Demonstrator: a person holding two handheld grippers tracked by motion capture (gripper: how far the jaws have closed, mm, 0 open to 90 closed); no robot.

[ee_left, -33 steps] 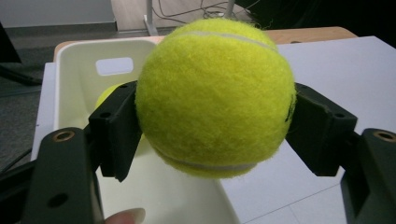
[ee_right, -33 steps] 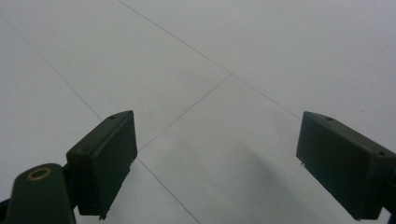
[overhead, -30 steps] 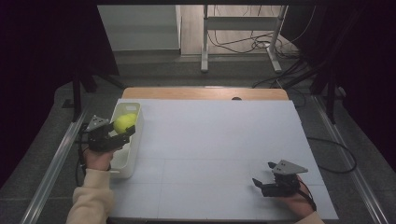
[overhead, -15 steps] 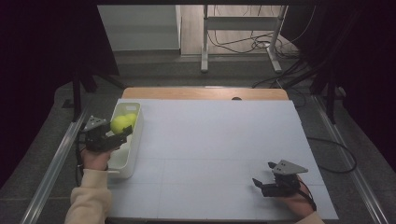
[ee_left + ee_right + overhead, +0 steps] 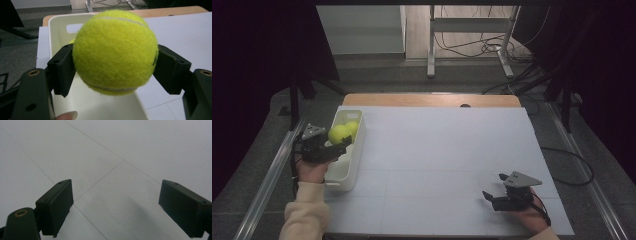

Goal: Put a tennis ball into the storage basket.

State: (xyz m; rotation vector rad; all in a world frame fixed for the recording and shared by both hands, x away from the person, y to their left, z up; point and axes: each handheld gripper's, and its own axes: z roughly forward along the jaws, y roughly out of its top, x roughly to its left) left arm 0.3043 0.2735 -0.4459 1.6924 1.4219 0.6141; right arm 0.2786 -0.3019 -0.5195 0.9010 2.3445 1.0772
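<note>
Tennis ball (image 5: pixel 115 51) was what I had in hand, but the biggest thing before me was the table (image 5: pixel 442 150), its pale top crossed by thin seams and stretching from my left hand to my right. A strip of bare wood showed along its far edge. Beyond that lay the grey floor, with a metal stand and some loose cables on it.

Next in size was the white bin (image 5: pixel 343 170), a long narrow tub that stood at the left edge of the table with its length running away from me. In its far end rested a second ball (image 5: pixel 353 127), yellow-green like the first.

My left gripper (image 5: pixel 341 145) hung over the near half of that bin, raised above its rim. Its two black pads pressed on either side of the tennis ball, which sat squarely between them and clear of the bin floor, so the ball was over the bin rather than in it. In the left gripper view the ball hid most of the tub behind it, and the tip of one of my fingers showed at the bottom edge.

My right gripper (image 5: pixel 492 190) sat low at the near right of the table, well apart from the bin. Its pads were spread wide, nothing between them but the table top.
</note>
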